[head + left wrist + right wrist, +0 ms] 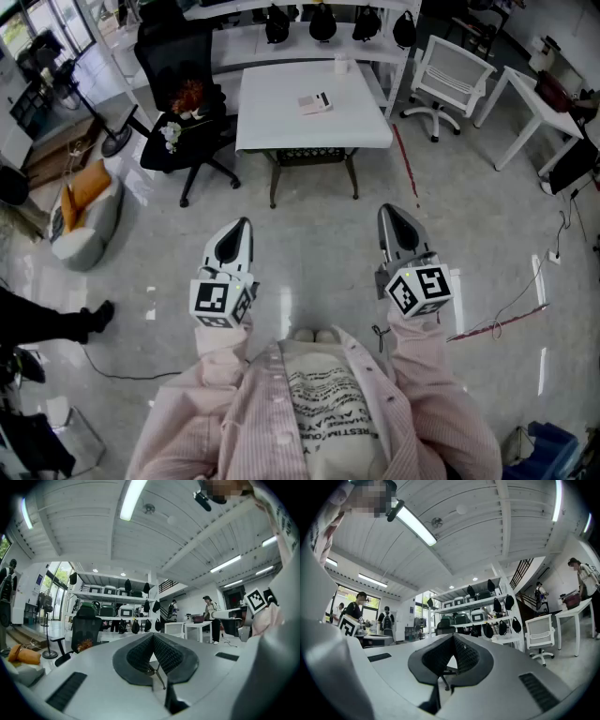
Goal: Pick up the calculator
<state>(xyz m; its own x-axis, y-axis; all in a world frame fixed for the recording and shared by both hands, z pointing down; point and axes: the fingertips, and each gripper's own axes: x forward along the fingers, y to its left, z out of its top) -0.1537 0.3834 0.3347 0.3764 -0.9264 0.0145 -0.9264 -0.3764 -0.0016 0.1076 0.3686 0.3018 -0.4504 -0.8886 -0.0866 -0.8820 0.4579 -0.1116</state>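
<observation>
Shirt (pixel 323 412) filled the near edge | left gripper (pixel 239 228) jaws pressed together, empty | right gripper (pixel 392 217) the same | calculator (pixel 316 102) lay on table (pixel 281 127), well ahead, between both lines of aim, long axis roughly crosswise | neither gripper was clearly nearer

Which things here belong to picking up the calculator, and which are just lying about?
Job: calculator on the white table; left gripper and right gripper, both shut and empty.
Lying about: black chair, white chair, small white object on the table.
</observation>
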